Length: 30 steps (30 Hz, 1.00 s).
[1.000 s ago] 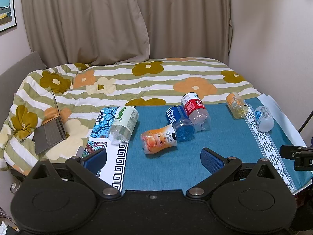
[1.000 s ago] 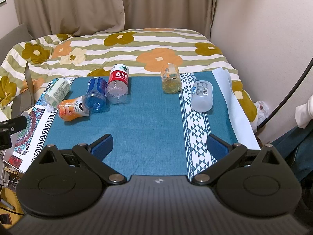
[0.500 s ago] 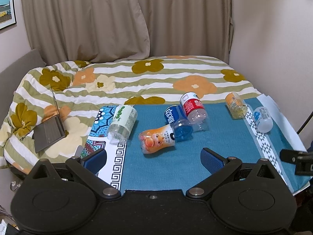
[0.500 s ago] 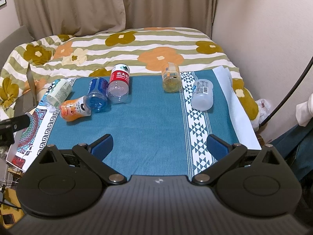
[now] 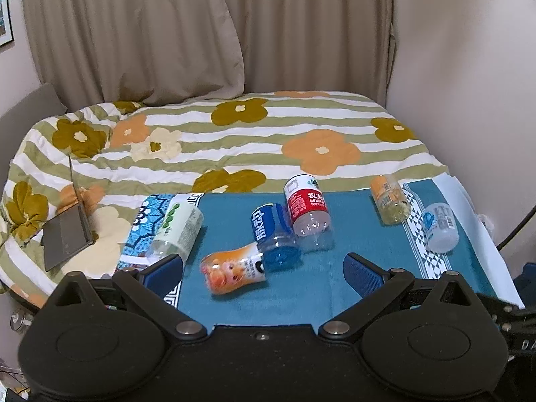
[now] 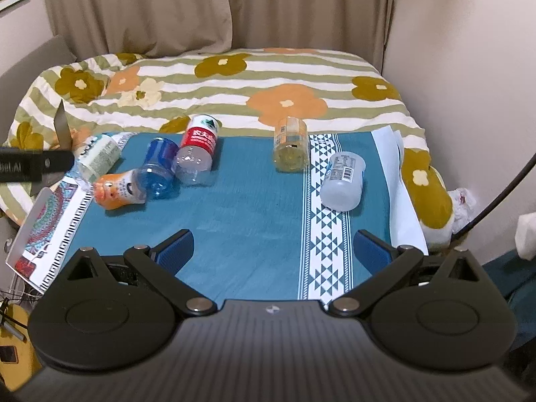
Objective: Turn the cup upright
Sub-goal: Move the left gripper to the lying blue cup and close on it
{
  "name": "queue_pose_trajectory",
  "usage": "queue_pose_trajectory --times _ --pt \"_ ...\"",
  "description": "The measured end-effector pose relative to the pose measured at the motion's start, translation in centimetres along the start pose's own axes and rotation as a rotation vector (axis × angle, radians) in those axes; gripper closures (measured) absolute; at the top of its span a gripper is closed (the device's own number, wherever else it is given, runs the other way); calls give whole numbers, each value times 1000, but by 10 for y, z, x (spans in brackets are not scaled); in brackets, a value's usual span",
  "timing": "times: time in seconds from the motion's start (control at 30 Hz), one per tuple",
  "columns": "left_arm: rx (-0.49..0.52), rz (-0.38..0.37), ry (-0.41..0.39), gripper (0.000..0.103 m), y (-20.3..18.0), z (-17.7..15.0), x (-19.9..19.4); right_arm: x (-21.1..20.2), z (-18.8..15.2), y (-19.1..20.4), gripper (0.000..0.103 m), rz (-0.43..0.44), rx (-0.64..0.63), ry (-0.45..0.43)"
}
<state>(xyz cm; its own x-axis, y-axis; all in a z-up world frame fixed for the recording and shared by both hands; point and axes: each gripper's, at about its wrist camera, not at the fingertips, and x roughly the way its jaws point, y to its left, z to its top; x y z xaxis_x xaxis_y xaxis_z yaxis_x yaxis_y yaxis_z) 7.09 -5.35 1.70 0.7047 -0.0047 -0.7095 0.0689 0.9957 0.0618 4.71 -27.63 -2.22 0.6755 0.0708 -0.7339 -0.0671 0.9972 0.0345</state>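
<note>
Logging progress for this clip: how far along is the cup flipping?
Nothing is done yet: all six cut-bottle cups lie on their sides on the teal cloth, including the orange cartoon-label cup and the frosted white cup. The left gripper and right gripper are open, holding nothing.

Your 2 wrist views both look forward and down over the teal cloth (image 5: pixel 335 254) toward the curtain (image 5: pixel 201 33). Your left view sits nearer the cloth's left edge, your right view nearer its right; both share the flowered bed (image 6: pixel 268 77).
</note>
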Motion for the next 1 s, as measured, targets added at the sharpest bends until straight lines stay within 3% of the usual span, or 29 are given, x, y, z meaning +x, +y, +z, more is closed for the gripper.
queue_pose_trajectory --times 0.3,0.6,0.83,1.0 --pt "-13 -24 99 0 4 32 64 40 11 -5 0 -3 12 63" --pt "-42 -71 251 1 16 56 151 87 27 -9 0 -47 95 151" --pt "-61 -126 382 9 19 58 206 113 38 -10 0 -99 158 182" --pt "-84 -151 432 13 23 58 230 127 41 -10 0 -116 187 218"
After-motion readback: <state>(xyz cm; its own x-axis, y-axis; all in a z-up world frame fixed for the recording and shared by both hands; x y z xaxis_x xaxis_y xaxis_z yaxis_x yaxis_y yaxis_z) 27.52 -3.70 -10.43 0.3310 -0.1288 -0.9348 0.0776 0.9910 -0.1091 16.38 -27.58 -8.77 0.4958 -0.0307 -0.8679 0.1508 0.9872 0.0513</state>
